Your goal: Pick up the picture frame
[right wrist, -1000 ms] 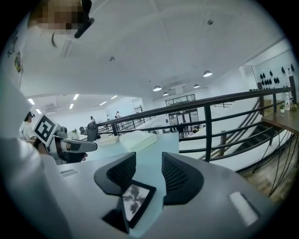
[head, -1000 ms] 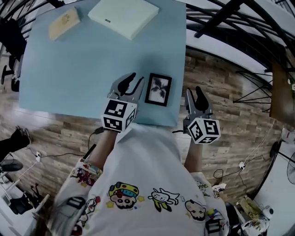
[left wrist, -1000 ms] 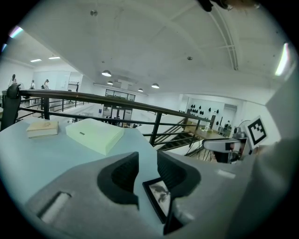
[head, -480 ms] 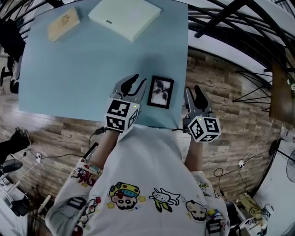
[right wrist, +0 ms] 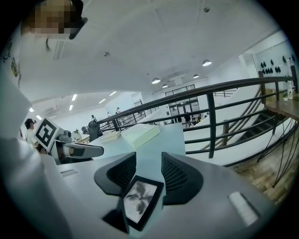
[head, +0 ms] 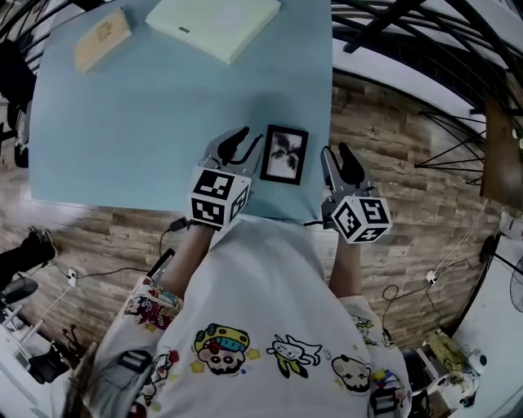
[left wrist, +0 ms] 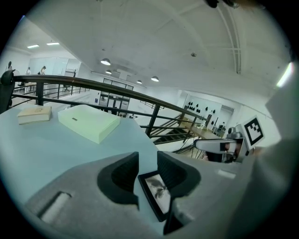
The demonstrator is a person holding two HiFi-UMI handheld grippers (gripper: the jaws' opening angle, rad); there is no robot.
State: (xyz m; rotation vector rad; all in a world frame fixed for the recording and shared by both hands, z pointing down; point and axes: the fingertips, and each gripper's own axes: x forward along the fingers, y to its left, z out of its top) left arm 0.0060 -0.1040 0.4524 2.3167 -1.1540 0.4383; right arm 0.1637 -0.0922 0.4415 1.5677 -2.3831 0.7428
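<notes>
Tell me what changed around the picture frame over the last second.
The left gripper and, more visibly, the right gripper crept closer to the picture frame from either side. Nothing was gripped: both stand open, clear of it. The frame stayed flat by the table edge; the pale box and wooden block at the far end stayed put.

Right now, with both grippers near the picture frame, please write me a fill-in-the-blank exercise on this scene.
1. The picture frame lies flat on a light ____ table.
2. In the head view, the frame lies ____ the left gripper and the right gripper.
3. The jaws of both grippers stand ____, gripping nothing.
4. At the table's far end, the pale box is ____ than the tan block.
Missing words: blue; between; open; larger.
</notes>
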